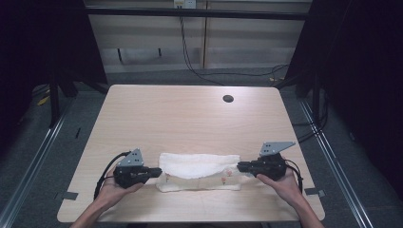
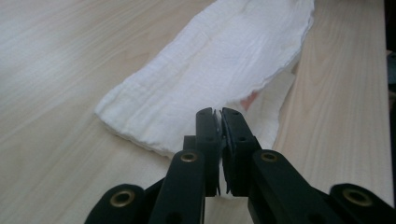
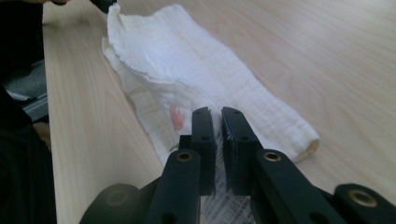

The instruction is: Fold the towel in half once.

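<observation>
On the desk (image 1: 190, 118), each hand-held gripper — left (image 1: 156, 172), right (image 1: 240, 166) — pinched an end of the white cloth (image 1: 199, 167), best folded with both ends moved evenly.

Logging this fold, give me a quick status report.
Left gripper shut on cloth's left end; right gripper shut on its right end. White cloth half-folded, flat on table. Nothing in the way.
</observation>
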`<state>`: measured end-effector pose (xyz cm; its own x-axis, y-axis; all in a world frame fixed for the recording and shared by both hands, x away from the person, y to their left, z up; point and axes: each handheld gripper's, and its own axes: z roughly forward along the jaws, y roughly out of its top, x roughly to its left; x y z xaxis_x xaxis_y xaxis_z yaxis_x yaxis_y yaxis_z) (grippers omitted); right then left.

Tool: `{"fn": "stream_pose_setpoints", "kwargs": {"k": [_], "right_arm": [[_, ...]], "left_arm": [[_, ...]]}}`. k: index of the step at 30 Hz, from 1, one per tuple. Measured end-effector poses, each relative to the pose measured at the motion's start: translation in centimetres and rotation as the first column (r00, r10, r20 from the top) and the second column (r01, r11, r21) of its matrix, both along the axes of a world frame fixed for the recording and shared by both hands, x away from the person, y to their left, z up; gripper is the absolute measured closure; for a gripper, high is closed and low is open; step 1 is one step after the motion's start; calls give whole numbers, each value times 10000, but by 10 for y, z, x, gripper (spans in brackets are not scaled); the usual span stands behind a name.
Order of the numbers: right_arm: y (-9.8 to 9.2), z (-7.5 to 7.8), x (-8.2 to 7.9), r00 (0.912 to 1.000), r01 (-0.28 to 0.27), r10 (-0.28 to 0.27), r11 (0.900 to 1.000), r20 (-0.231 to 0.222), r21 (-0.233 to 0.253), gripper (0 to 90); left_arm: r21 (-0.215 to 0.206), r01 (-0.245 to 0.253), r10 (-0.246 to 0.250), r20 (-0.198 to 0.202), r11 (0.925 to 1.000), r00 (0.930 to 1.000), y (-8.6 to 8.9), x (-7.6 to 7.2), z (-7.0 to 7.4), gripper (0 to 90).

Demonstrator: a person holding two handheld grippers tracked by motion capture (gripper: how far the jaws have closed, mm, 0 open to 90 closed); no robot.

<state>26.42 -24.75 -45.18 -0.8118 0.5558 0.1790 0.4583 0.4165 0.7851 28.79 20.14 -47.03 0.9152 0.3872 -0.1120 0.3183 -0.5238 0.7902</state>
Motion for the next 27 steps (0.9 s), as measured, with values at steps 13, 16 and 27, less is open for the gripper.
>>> {"fn": "stream_pose_setpoints", "kwargs": {"k": [13,16,27], "right_arm": [[5,-23,-16,9981,-346,317,9978,-529,-561,830],[4,-28,-20,9977,-308,266,9973,-620,-672,805],[1,-20,-27,9984,-258,254,9996,-511,-71,677]], "left_arm": [[876,514,-481,-384,9948,9981,-6,-15,-21,857],[786,399,-350,-620,9961,9975,-5,-15,-22,848],[-460,-54,19,-771,9989,9970,5,-10,-3,706]]}}
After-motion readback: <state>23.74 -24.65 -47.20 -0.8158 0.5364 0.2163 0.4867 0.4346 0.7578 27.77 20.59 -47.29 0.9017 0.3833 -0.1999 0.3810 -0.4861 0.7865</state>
